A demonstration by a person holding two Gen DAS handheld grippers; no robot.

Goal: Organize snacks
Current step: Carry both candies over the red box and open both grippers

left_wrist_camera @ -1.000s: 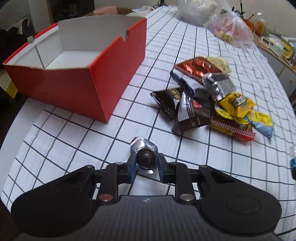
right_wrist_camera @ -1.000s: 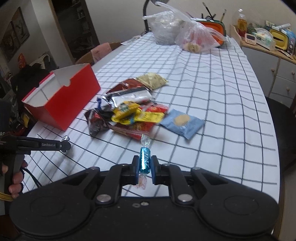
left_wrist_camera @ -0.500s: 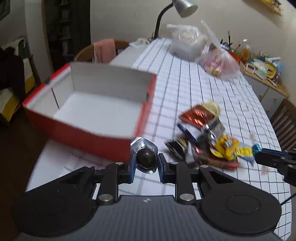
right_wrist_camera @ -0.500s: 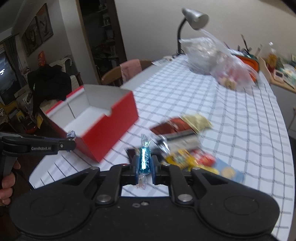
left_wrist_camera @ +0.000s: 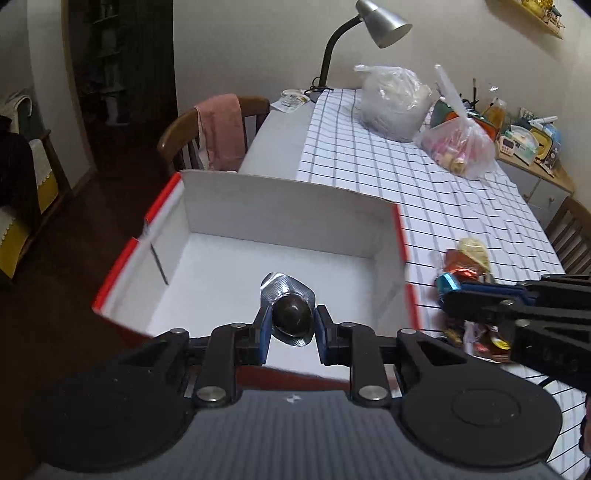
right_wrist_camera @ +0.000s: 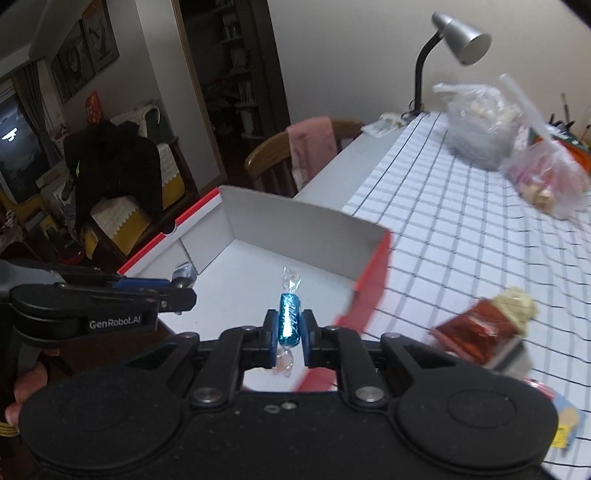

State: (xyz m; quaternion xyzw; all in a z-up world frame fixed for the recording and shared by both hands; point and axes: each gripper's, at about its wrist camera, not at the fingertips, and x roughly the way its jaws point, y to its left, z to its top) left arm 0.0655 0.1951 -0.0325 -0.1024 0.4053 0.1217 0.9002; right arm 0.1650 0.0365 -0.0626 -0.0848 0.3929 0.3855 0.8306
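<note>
A long table [left_wrist_camera: 369, 162] under a white cloth with a dark grid runs toward a cream wall, where a grey gooseneck lamp [left_wrist_camera: 384, 18] stands at the far end beside two filled plastic bags [left_wrist_camera: 391, 103]. A wooden chair [left_wrist_camera: 177, 133] with a pink cloth over its back sits at the table's left edge, and a dark doorway and shelving lie beyond it. The red box [left_wrist_camera: 122, 266], white inside, rests at the near corner of the table. The left gripper [left_wrist_camera: 290, 325] hangs above the box's interior, pinching a foil-wrapped dark chocolate [left_wrist_camera: 291, 314]. The right gripper [right_wrist_camera: 290, 330] is clamped on a blue twist-wrapped candy [right_wrist_camera: 289, 319], also over the box. The snack pile [left_wrist_camera: 465, 266] lies on the cloth just right of the box, largely covered by the right gripper's body in the left wrist view and blurred in the right wrist view, so its packets are hard to tell apart.
</note>
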